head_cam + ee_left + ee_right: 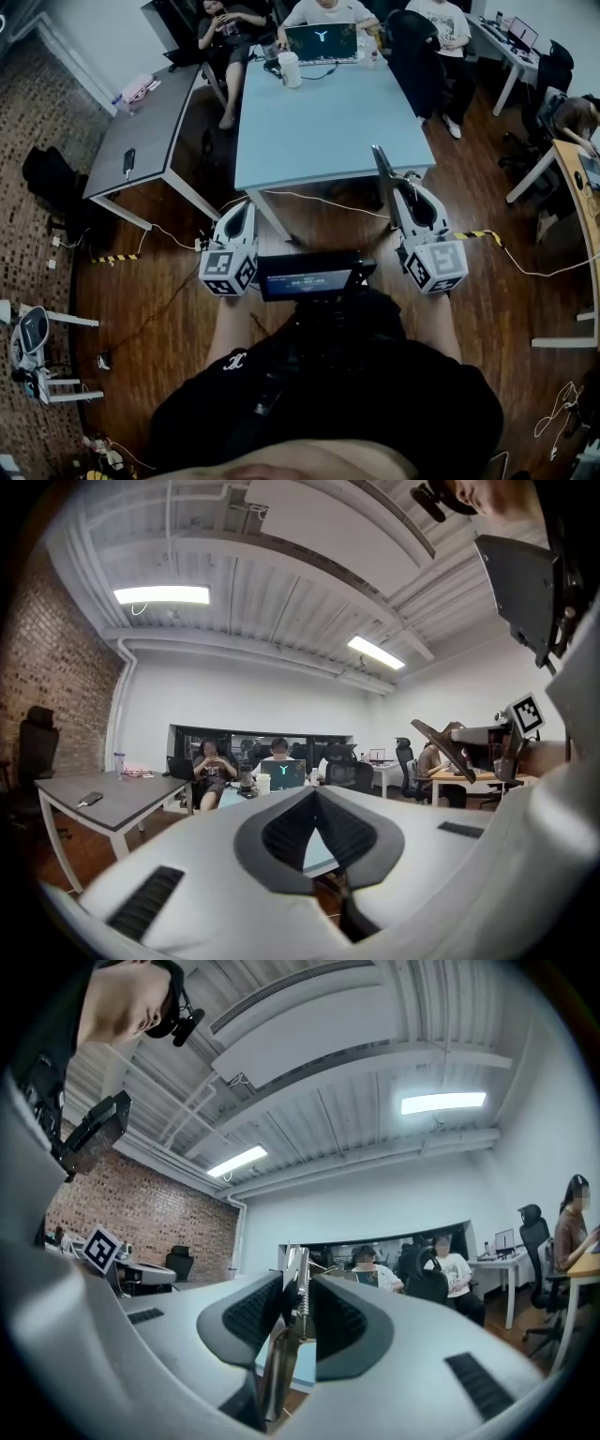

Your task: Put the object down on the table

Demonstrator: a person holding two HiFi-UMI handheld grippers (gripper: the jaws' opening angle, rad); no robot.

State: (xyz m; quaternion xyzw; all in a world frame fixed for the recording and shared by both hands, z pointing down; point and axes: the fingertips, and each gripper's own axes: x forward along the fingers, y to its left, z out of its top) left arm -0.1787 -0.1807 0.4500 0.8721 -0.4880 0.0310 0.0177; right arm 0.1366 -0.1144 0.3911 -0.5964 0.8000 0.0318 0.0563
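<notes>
Standing on wood floor (487, 291), a pale blue table (319, 131) carries a laptop (321, 42).

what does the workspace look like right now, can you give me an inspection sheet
surface: light blue table, near half bare; the object is not yet set down on it
job's things: thin metal object with a spring, held in the air by the table's near edge
clutter: laptop and white cup at the table's far end; phone on the grey table
grippers: right gripper shut on the thin metal object; left gripper shut, nothing between its jaws
cables: white cable on the floor below the table's near edge
surroundings: wooden floor; people seated at the far end; brick wall
</notes>
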